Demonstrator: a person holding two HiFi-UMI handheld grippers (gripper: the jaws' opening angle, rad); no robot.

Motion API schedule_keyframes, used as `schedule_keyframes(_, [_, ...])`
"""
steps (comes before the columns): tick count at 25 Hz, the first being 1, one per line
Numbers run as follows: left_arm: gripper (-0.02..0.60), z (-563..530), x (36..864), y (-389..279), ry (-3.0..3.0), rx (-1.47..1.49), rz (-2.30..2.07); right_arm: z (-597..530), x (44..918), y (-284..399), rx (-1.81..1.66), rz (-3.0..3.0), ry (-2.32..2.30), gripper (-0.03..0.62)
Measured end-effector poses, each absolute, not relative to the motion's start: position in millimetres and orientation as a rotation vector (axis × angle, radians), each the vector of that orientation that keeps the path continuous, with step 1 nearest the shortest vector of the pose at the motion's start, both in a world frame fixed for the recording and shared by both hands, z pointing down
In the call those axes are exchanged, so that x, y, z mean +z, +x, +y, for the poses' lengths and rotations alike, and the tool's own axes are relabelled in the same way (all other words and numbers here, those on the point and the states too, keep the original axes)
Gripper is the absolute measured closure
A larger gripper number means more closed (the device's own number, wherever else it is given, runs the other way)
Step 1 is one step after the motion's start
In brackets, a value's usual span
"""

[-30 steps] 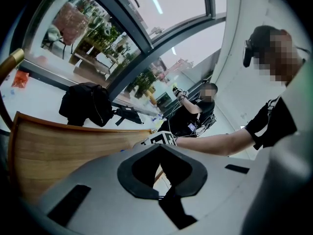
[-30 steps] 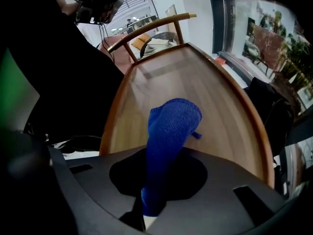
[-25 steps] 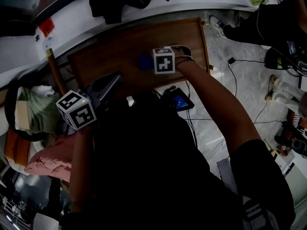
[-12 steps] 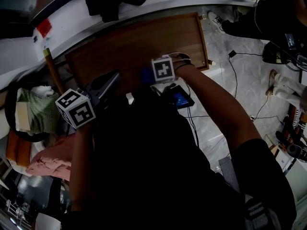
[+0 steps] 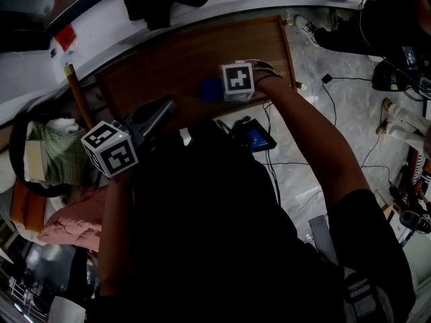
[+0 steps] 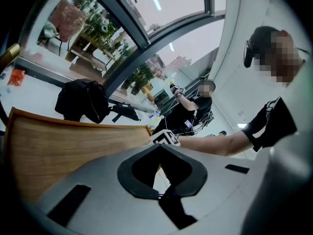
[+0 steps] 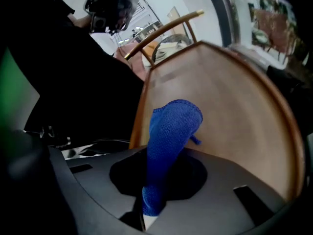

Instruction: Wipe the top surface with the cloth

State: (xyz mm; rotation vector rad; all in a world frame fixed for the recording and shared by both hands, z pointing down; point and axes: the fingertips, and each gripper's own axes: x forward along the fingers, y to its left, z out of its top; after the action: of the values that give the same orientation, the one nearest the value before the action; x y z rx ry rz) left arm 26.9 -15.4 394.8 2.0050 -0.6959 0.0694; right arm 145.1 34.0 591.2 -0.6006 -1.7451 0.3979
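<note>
Pinching the blue cloth (image 7: pixel 171 131) by one bunched end, the right hand-held gripper (image 7: pixel 144 218) has its jaws closed on the fabric. The free end stands out ahead of them, over the wooden bench (image 7: pixel 230 97); whether it touches the wood I cannot tell. The cloth looks like light knitted microfibre: soft, limp and unbreakable, and likely to fold under itself when pushed. A hold on a gathered fold, with plenty left loose to drag flat, seems best. The left hand-held gripper (image 6: pixel 167 195) has its jaws together with nothing between them and is held off the bench's near left corner. The bench top is smooth, bare varnished wood and should let the cloth slide easily. Beyond it a white ledge (image 6: pixel 29 89) carries a black bag (image 6: pixel 80 102) below tall windows. Another person (image 6: pixel 193 114) stands further off, and cables (image 5: pixel 347 86) trail over the pale floor (image 5: pixel 316 147).
</note>
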Motion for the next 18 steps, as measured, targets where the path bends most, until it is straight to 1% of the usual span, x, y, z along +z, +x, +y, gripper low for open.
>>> schedule_keyframes(5, [0.571, -12, 396, 25, 2.001, 0.093, -0.692, -98, 585, 137, 0.071, -1.794, -0.292, 0.533])
schedule_keyframes(8, [0.571, -11, 395, 24, 1.998, 0.102, -0.695, -144, 584, 137, 0.016, -1.781, -0.227, 0.533])
schedule_keyframes(13, [0.571, -10, 393, 20, 1.981, 0.092, -0.705, -181, 597, 138, -0.090, -1.744, -0.194, 0.533])
schedule_keyframes(18, [0.571, -8, 395, 23, 1.978, 0.090, -0.703, -168, 601, 135, -0.050, -1.781, -0.255, 0.534])
